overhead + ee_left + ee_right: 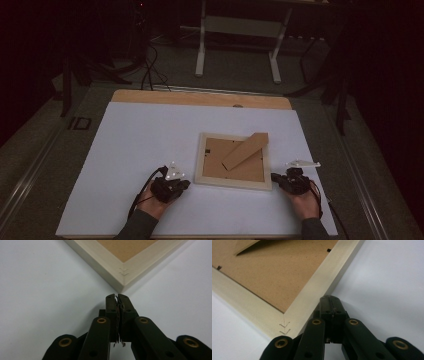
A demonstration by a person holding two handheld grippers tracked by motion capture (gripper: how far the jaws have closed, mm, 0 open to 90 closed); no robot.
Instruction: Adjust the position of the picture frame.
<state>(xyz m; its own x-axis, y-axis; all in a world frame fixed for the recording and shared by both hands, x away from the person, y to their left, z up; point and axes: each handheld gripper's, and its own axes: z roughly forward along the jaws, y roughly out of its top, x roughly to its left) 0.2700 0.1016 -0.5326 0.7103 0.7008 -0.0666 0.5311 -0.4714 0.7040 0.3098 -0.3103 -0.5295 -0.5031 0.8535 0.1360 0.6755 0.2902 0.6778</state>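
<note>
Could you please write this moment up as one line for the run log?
scene: picture frame face-down on white sheet | left gripper: shut, near frame corner, apart | right gripper: shut, against frame edge

— Picture frame (233, 183): pale wood, matt, smooth; backing board (269, 277) brown fibreboard, dull, faintly grainy.

— Prop (245, 150)?

— Same brown board (metal staples at the corner joints).

— Table (130, 145): matt white sheet, bare wood far edge. Grippers (116, 297) (331, 298): black matt plastic, brass-coloured rivets.
</note>
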